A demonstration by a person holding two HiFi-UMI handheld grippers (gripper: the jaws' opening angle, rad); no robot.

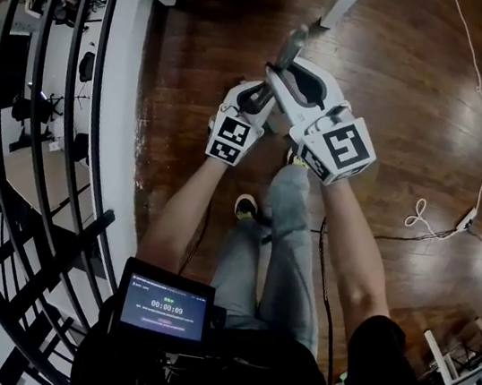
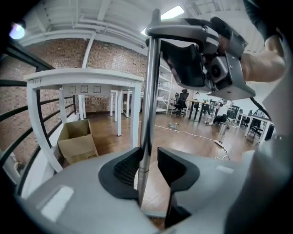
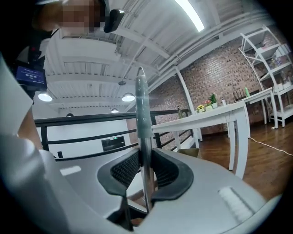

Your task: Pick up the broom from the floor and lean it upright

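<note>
**Hold status, both sides**

The right gripper is clenched on the broom handle. Both pads press the shaft, which rises upright out of the jaws. The left gripper is released: the handle passes between its jaws and rests against the left pad, with a narrow gap to the right pad. The right gripper grips the handle above the left gripper. The wooden floor lies below both.

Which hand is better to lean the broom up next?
Right, probably. The right gripper clamps the broom handle on both sides; the left gripper shows a gap beside one pad.
</note>
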